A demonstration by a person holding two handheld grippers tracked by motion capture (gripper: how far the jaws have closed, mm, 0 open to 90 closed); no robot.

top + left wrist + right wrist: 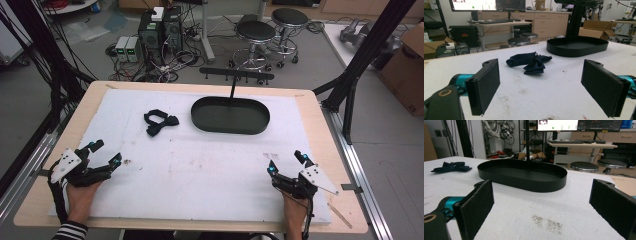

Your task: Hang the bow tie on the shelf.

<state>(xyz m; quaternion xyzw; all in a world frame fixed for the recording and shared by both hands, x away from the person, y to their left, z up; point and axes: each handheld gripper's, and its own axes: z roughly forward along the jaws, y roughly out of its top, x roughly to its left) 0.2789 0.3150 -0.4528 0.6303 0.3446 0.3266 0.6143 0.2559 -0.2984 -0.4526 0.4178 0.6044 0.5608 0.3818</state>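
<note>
Your left hand-held gripper (104, 154) sits at the near left of the white-padded surface (200, 170), its jaws spread wide with nothing between them; in the left gripper view the two black pads (485, 83) stand well apart over bare padding. Ahead of that hand-held gripper and a little to its right lies the dark cloth piece (160, 121), a small navy bundle, crumpled and folded over itself, with one end looping up and the other flaring into a flatter, pleated flap (531, 63). It lies flat on the padding, touching nothing else, well apart from both hand-held grippers. Farther on and to the right of the cloth stands the black oval tray (200, 117), shallow-walled, with a thin black post rising at its far side. Your right hand-held gripper (286, 162) rests at the near right, also released, jaws wide and holding nothing; the tray (499, 178) lies straight ahead of it and the cloth (451, 167) far off to its left.
</note>
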